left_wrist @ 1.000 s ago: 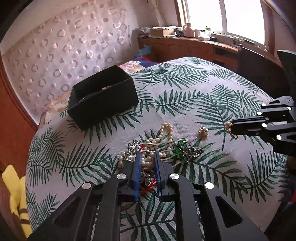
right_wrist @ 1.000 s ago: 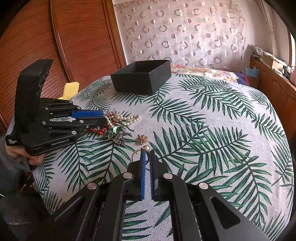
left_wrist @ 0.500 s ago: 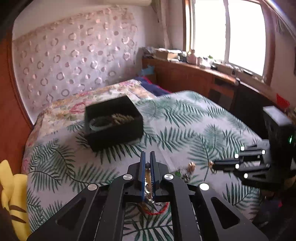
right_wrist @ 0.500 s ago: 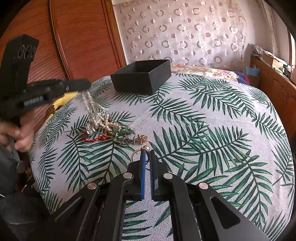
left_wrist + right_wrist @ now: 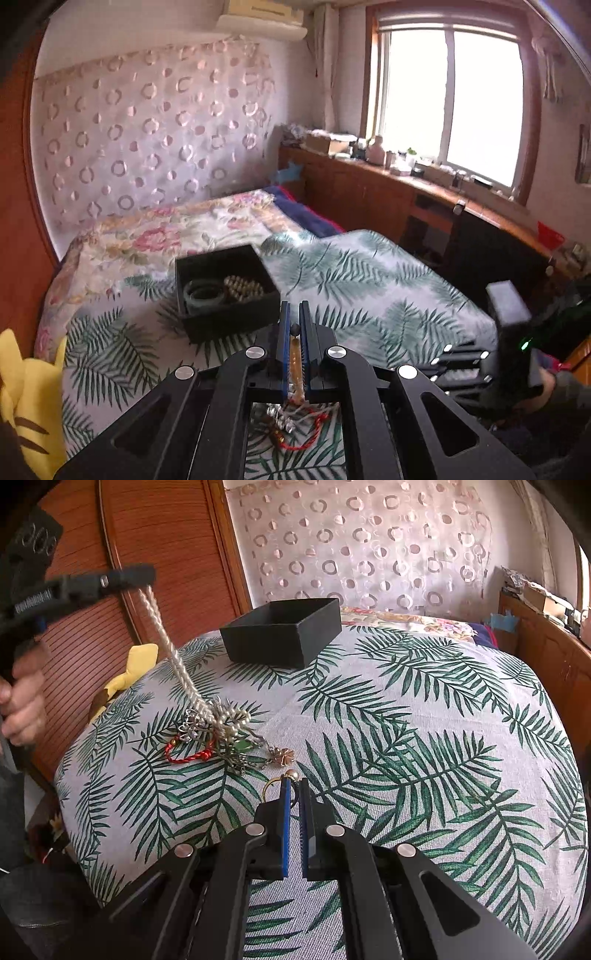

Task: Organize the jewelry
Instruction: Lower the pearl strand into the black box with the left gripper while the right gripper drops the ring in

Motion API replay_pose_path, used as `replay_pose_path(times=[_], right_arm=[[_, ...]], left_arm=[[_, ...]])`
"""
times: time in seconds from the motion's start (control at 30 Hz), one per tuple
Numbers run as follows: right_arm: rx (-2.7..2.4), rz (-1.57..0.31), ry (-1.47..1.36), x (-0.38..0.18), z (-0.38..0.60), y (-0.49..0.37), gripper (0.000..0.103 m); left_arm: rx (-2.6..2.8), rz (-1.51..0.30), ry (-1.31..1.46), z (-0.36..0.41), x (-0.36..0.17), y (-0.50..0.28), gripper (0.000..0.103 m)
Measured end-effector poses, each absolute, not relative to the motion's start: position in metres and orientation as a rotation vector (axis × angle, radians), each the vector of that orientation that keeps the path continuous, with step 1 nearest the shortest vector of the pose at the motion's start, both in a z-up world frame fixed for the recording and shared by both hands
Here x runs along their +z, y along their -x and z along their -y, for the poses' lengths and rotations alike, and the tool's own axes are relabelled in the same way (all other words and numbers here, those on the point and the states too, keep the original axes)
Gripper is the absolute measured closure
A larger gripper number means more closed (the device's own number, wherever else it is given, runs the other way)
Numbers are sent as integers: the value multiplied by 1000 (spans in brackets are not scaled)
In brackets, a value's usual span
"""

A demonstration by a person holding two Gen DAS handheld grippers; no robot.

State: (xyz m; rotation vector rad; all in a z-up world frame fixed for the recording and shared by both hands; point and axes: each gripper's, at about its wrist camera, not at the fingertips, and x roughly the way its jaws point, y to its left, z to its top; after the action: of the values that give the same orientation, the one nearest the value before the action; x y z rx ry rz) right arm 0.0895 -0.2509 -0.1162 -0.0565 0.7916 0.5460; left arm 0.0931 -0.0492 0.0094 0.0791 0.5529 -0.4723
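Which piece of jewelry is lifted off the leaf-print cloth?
The white pearl necklace, stretched taut up to the left gripper; the red cord bracelet lies flat.

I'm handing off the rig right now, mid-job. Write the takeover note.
Left gripper: shut on the pearl necklace, lifted, its lower end tangled in the jewelry pile on the table.
Right gripper: shut on a gold hoop earring, low over the cloth.
Done: black box holds a bangle and beads.
Left: untangle the necklace, box everything.

Palm-print table (image 5: pixel 424 716) bears black box (image 5: pixel 284 635), tangled jewelry (image 5: pixel 221 734).
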Motion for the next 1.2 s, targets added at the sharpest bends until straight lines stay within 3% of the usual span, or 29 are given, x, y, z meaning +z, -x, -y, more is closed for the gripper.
replay_pose_path(times=[0.5,1.2], right_arm=[[536,-738,84,-90,246,-98,98],[584,-620,182,-28,186,-161,98]], left_arm=[[-444,-411,-98,51,73,-93,99],[-329,-406,-119,39,99,-168,99]])
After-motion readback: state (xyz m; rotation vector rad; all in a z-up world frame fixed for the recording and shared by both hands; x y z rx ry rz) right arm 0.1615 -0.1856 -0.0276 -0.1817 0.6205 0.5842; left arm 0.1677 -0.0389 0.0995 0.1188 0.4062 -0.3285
